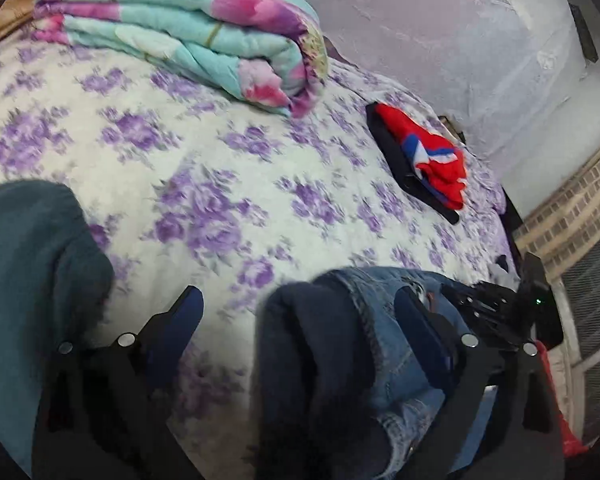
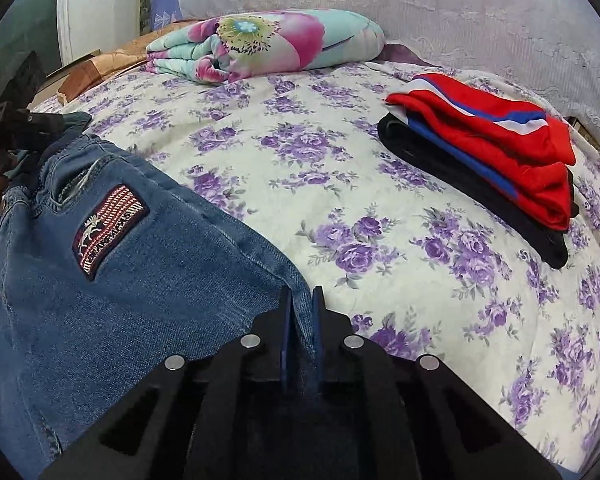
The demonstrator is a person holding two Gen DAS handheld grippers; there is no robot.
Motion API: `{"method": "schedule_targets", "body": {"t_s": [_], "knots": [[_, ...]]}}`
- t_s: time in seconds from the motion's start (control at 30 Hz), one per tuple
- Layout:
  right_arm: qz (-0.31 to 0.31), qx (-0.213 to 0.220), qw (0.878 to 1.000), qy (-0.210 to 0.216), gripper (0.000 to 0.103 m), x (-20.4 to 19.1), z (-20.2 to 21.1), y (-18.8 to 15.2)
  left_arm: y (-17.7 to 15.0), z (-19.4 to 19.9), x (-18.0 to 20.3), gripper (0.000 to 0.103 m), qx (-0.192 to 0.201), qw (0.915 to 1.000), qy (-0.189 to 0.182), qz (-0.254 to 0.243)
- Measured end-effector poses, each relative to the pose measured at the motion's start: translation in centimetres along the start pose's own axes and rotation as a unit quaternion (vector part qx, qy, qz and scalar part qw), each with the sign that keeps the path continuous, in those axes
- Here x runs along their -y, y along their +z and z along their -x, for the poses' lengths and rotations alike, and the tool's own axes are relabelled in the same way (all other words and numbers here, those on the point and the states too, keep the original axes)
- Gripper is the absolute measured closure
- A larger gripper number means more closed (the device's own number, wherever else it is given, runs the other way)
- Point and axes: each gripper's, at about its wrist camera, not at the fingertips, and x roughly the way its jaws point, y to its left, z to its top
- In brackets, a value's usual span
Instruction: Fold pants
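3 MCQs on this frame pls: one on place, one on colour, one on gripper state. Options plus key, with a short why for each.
1. Where does the red garment lie?
A. on top of a black garment
B. on the folded quilt
C. under the jeans

2. What colour are the flowers on the bedsheet?
A. yellow
B. purple
C. orange

3. What is the state of the right gripper?
A. wide open over the sheet
B. shut on the jeans
C. shut on the quilt

Key:
1 A, the black fabric juts out beneath the red one on the right of the bed.
2 B, purple roses on a cream ground.
3 B, the right wrist view shows the denim edge pinched between the two fingers. The left gripper is open, with dark cloth and denim between its fingers.
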Motion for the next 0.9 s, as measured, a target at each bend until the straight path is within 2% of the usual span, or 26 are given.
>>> {"method": "schedule_targets", "body": {"t_s": [0.03, 0.1, 0.13, 0.17, 0.2, 0.23, 0.27, 0.3, 0.33, 0.4, 0.47, 0.5, 0.57, 0.63, 0.67, 0.73, 0.77, 0.83, 0.9], "knots": [[-0.002, 0.0, 1.0, 0.002, 0.092, 0.0, 0.0, 0.0, -0.2, -0.5, 0.4, 0.01, -0.009, 0.9999, 0.0, -0.009], [-0.011, 0.003, 1.0, 0.01, 0.092, 0.3, 0.2, 0.0, -0.9, -1.7, 2.1, 0.046, -0.027, 0.9975, 0.031, -0.057], [-0.015, 0.003, 1.0, 0.012, 0.092, 0.4, 0.1, 0.0, -1.2, -1.9, 3.0, 0.046, -0.024, 0.9951, 0.052, -0.081], [-0.017, 0.005, 1.0, 0.012, 0.093, 0.4, 0.2, 0.0, -1.3, -1.7, 3.7, 0.052, -0.012, 0.9933, 0.064, -0.095], [-0.019, 0.01, 1.0, 0.011, 0.094, 0.3, 0.5, 0.0, -1.3, -1.2, 4.0, 0.061, 0.001, 0.993, 0.061, -0.101], [-0.023, 0.016, 1.0, 0.013, 0.094, 0.3, 0.9, 0.1, -1.2, -0.3, 4.1, 0.064, 0.021, 0.994, 0.049, -0.095], [-0.032, 0.032, 0.999, 0.015, 0.095, 0.5, 1.8, 0.5, -1.1, 0.3, 4.1, 0.086, 0.036, 0.9943, 0.045, -0.09], [-0.043, 0.042, 0.998, 0.019, 0.095, 0.9, 2.3, 0.8, -0.8, 0.8, 4.0, 0.092, 0.055, 0.9932, 0.058, -0.085], [-0.052, 0.047, 0.997, 0.025, 0.095, 1.2, 2.7, 1.2, -0.4, 1.1, 3.8, 0.092, 0.068, 0.9935, 0.054, -0.073], [-0.053, 0.047, 0.997, 0.021, 0.095, 1.6, 2.6, 1.8, -0.2, 0.3, 3.8, 0.092, 0.063, 0.9926, 0.067, -0.08], [-0.039, 0.009, 0.999, 0.007, 0.094, 1.1, 0.1, 1.3, -0.2, -1.2, 3.8, 0.09, 0.044, 0.9902, 0.098, -0.09], [-0.033, -0.011, 0.999, 0.0, 0.094, 0.8, -1.5, 0.7, 0.0, -1.6, 3.4, 0.089, 0.037, 0.9907, 0.102, -0.083], [-0.034, -0.007, 0.999, -0.006, 0.093, 0.8, -1.0, 1.2, 0.5, -1.1, 2.0, 0.086, 0.044, 0.9943, 0.081, -0.053], [-0.027, -0.012, 0.999, -0.019, 0.089, 0.5, -1.1, 1.1, 0.7, -0.6, 0.6, 0.085, 0.055, 0.9942, 0.089, -0.021], [-0.024, -0.005, 0.999, -0.034, 0.083, 0.3, -0.4, 1.2, 0.8, -0.3, 0.3, 0.084, 0.06, 0.9931, 0.1, -0.013], [-0.033, 0.032, 0.998, -0.041, 0.081, -0.2, 2.2, 1.0, 0.4, 2.0, 0.3, 0.082, 0.09, 0.9869, 0.133, 0.0], [-0.038, 0.052, 0.997, -0.032, 0.081, -0.8, 4.1, 0.8, -0.1, 4.0, 0.9, 0.076, 0.125, 0.982, 0.141, -0.001], [-0.032, 0.062, 0.997, -0.013, 0.08, -2.6, 6.2, 0.1, -1.3, 6.7, 2.7, 0.065, 0.164, 0.9793, 0.118, -0.012], [-0.001, 0.045, 0.999, -0.008, 0.067, -5.3, 6.8, -1.1, -3.2, 7.3, 5.7, 0.043, 0.16, 0.9832, 0.077, -0.043]]}}
